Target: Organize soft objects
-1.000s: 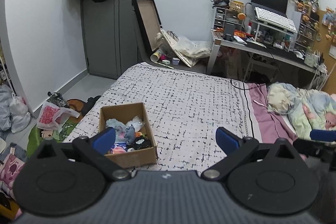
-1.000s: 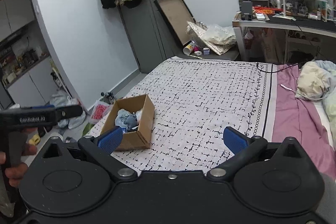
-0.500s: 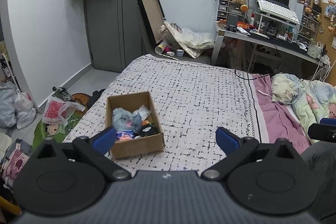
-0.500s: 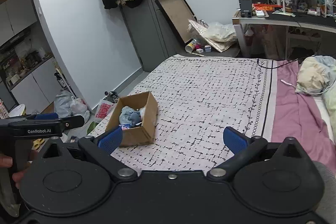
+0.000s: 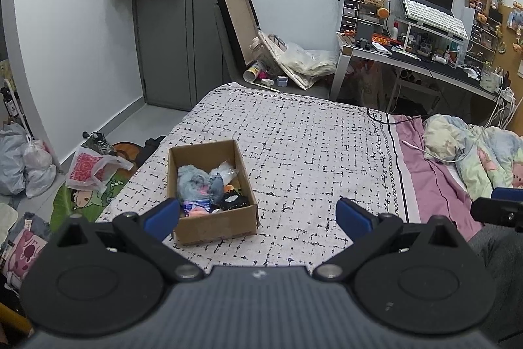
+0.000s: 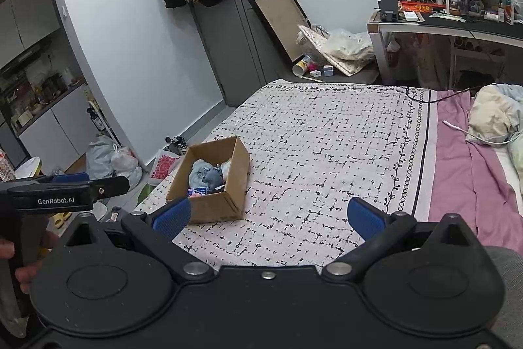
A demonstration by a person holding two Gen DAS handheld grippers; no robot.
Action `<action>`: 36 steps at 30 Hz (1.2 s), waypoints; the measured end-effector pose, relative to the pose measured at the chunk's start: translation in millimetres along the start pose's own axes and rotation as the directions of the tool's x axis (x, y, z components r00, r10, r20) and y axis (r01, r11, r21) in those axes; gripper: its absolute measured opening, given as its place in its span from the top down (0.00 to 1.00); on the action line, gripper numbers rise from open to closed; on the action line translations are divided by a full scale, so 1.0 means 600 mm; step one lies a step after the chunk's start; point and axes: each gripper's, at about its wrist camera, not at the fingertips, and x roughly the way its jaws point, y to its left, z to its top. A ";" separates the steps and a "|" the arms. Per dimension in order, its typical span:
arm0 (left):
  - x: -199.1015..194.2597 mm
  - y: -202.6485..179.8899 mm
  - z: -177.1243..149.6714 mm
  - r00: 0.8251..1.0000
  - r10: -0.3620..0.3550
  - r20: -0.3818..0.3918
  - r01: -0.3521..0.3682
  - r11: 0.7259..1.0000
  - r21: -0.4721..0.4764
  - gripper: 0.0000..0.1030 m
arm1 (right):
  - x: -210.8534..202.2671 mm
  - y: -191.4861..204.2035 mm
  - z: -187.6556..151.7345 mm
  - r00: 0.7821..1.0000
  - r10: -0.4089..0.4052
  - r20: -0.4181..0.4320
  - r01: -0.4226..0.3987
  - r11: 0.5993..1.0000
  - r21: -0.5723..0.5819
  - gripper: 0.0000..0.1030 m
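Note:
A brown cardboard box (image 5: 214,226) sits on the patterned bedspread (image 5: 310,152) near the bed's left edge. It holds several soft things: grey-blue cloth (image 5: 191,182), a black piece (image 5: 233,201) and a pink item. The box also shows in the right wrist view (image 6: 237,172). My left gripper (image 5: 258,213) is open and empty, held back above the near edge of the bed. My right gripper (image 6: 269,215) is open and empty, also held back, to the right of the box.
A crumpled quilt (image 5: 470,152) lies on the pink sheet (image 5: 434,182) at the right. Bags (image 5: 23,162) and clutter cover the floor left of the bed. A desk (image 5: 408,61) stands beyond the bed's far end, by a grey door (image 5: 163,38).
Both grippers have drawn back and risen a little, so the box and bed look farther away and lower. Both stay open and empty.

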 end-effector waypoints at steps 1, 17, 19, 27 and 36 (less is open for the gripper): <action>0.000 0.000 0.000 1.000 -0.001 0.000 0.001 1.000 -0.001 0.02 | 0.001 0.000 0.001 1.000 -0.001 -0.001 0.001 1.000 -0.001 0.00; 0.005 0.010 -0.002 1.000 0.005 -0.004 -0.006 1.000 -0.024 0.02 | 0.007 0.000 0.000 1.000 -0.005 -0.007 0.005 1.000 -0.008 0.00; 0.004 0.011 -0.002 1.000 0.005 -0.004 -0.005 1.000 -0.025 0.02 | 0.007 0.001 0.000 1.000 -0.006 -0.007 0.006 1.000 -0.009 0.00; 0.005 0.014 -0.002 1.000 0.008 -0.002 -0.008 1.000 -0.026 0.02 | 0.007 0.000 0.001 1.000 -0.009 -0.006 0.009 1.000 -0.013 0.00; 0.005 0.017 -0.002 1.000 0.009 -0.004 -0.009 1.000 -0.028 0.02 | 0.006 0.004 0.000 1.000 -0.012 -0.007 0.012 1.000 -0.018 0.00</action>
